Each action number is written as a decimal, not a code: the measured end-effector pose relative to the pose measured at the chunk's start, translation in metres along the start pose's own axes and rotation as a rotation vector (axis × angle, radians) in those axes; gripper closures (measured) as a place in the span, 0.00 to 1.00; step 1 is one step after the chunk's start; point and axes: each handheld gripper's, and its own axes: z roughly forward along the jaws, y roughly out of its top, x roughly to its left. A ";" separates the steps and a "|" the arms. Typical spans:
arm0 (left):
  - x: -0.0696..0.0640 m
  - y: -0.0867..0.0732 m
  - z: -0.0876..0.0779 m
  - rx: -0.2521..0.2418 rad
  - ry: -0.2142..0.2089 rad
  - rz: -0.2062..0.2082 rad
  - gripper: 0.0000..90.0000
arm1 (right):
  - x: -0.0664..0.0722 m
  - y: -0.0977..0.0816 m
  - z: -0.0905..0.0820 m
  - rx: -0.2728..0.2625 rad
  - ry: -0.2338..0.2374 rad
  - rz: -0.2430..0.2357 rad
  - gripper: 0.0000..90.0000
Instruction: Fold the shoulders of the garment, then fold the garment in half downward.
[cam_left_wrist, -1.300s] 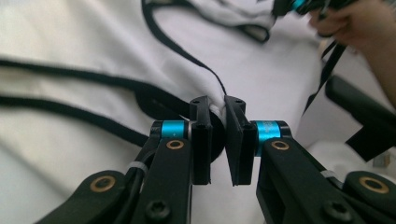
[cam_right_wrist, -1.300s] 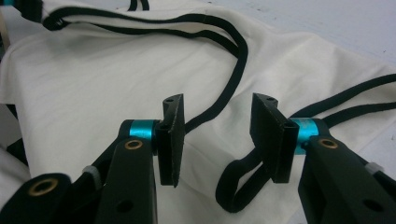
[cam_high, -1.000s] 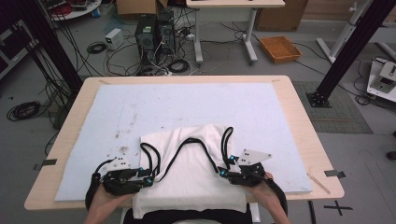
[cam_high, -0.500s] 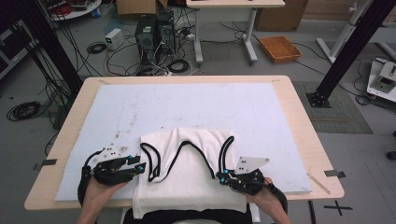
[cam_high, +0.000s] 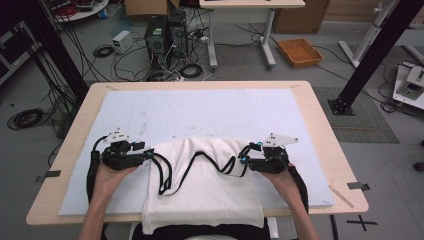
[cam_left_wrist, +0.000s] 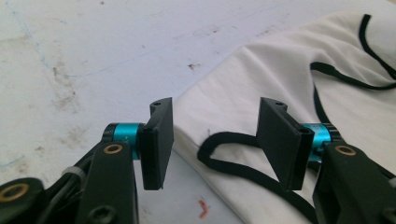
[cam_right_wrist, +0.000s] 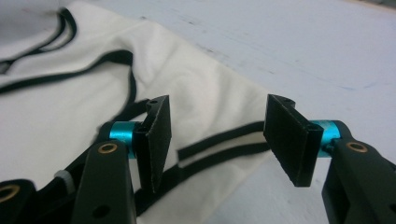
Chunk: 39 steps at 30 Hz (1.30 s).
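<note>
White cloth, a garment (cam_high: 200, 185) with black trim, lies at the near edge of the pale mat (cam_high: 200, 112); in the high view its upper part has been drawn wider than a second ago, with the left gripper (cam_high: 148, 155) and right gripper (cam_high: 243, 160) farther apart. In the left gripper view, the jaws have just been opening and stand spread over the garment's (cam_left_wrist: 289, 79) edge, gripping nothing. In the right gripper view, likewise, the jaws are spread above the trim (cam_right_wrist: 219, 144).

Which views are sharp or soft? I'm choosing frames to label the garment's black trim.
High view: even light, slightly soft, white garment readable. Left gripper view: left gripper pads crisp, far cloth softer. Right gripper view: right gripper sharp, black trim readable, upper-left cloth blurred.
</note>
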 end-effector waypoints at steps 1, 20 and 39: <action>0.000 0.000 0.000 0.000 0.000 0.000 0.51 | 0.000 0.000 0.000 0.000 0.000 0.000 0.46; -0.003 0.004 -0.008 0.001 0.012 0.042 0.44 | -0.002 -0.009 -0.017 -0.004 -0.092 -0.040 0.29; -0.008 -0.003 -0.008 -0.025 0.031 0.062 0.37 | -0.019 -0.017 -0.021 -0.008 -0.174 -0.015 0.23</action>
